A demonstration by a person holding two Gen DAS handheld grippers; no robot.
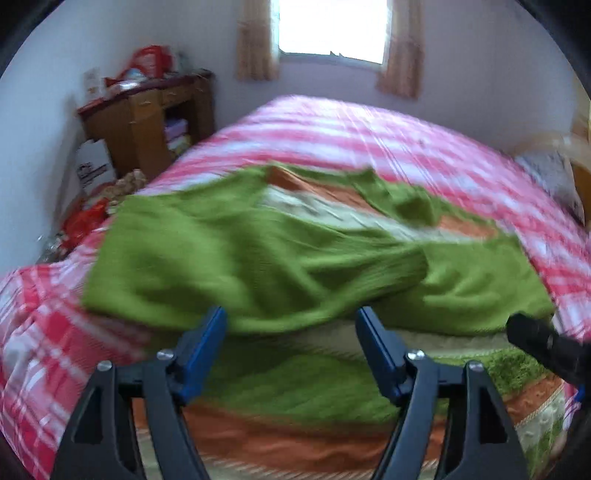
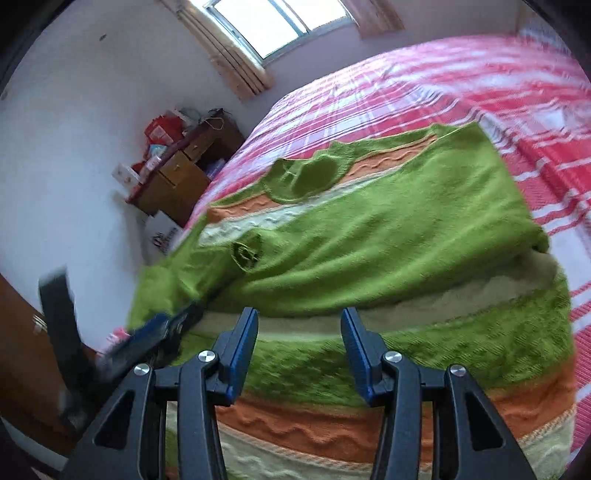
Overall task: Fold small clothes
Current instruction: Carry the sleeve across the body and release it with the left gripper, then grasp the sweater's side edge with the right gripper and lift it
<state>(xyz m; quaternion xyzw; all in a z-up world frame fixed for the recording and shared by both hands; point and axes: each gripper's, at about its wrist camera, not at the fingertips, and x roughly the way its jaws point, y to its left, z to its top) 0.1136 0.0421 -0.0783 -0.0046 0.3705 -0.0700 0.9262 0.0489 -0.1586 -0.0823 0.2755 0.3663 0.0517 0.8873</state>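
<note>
Pale walls and a bright curtained window (image 1: 330, 27) frame the top of your left wrist view, with a cluttered wooden cabinet (image 1: 155, 118) at upper left and a bed (image 1: 351, 133) in pink-and-white plaid filling the middle. Your task item, the green sweater (image 1: 229, 251) with orange and cream bands, lies on that bed across the centre of the frame; its upper part is folded down over the lower part, and one sleeve (image 1: 402, 199) lies crumpled at centre right. Your left hand-held gripper (image 1: 291, 321) sits at the bottom centre, its blue fingers spread wide just over the folded edge with nothing pinched between them. At the lower right edge you can see a dark part of your right hand-held gripper (image 1: 543, 343), blurred. In the right wrist view the sweater (image 2: 388, 240) runs diagonally across the centre, its collar toward the upper middle. Your right hand-held gripper (image 2: 299, 325) at bottom centre stands partly open above the fold, its blue fingers (image 2: 245, 343) apart and empty. Your left hand-held gripper (image 2: 155, 328) shows blurred at lower left, beside the sweater's left edge.
</note>
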